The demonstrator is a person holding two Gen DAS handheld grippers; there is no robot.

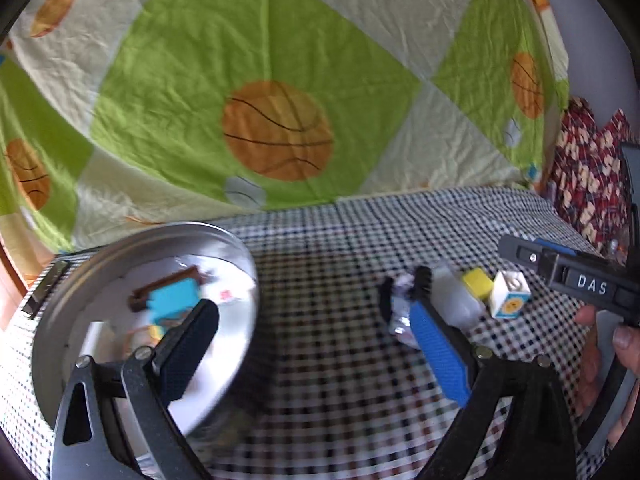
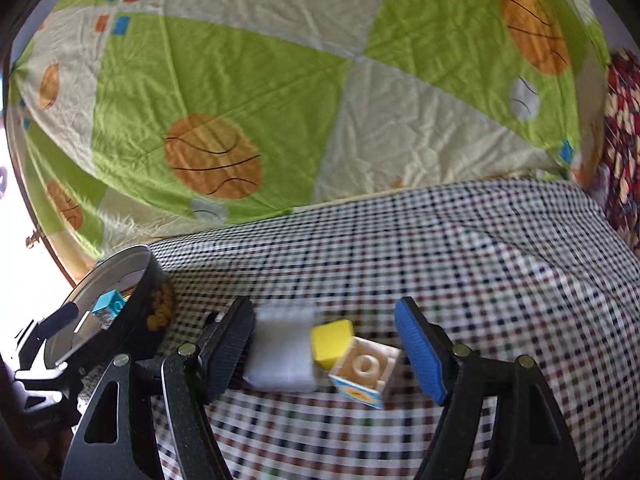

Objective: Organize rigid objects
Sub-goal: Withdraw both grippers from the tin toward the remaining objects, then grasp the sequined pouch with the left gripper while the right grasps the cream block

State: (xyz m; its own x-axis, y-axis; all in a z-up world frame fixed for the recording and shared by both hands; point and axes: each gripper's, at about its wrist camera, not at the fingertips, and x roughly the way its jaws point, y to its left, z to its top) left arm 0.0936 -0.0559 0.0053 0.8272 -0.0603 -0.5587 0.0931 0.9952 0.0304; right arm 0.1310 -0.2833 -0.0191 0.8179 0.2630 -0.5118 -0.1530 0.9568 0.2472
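On the checked cloth (image 2: 460,248), a round metal tin (image 1: 234,248) is sitting at the left, with the ball-print sheet (image 1: 260,60) hanging behind it. Inside the tin a turquoise block (image 1: 174,300) is lying on top of a brown piece (image 1: 166,285), with some white bits beside them; the blur is hiding what else is in there.

To the right of the tin, well apart from it, a small group of loose things is resting on the cloth: a white block (image 2: 282,348), a yellow cube (image 2: 332,342) touching it, and a wooden cube (image 2: 366,372) with a ring on its upper face leaning against the yellow one. Seen from the left wrist, a crumpled wrapper (image 1: 402,308) is lying on the tin side of that group.

The left claw (image 1: 314,324) is standing spread wide and pinching nothing, its dark finger (image 1: 188,344) hanging over the tin's open mouth and its blue finger (image 1: 436,350) reaching toward the wrapper.

The right claw (image 2: 324,344) is also spread, its jaws holding apart with the white block and both cubes lying between them; the pads are not pressing on any of these. A hand (image 1: 616,344) is gripping its handle.
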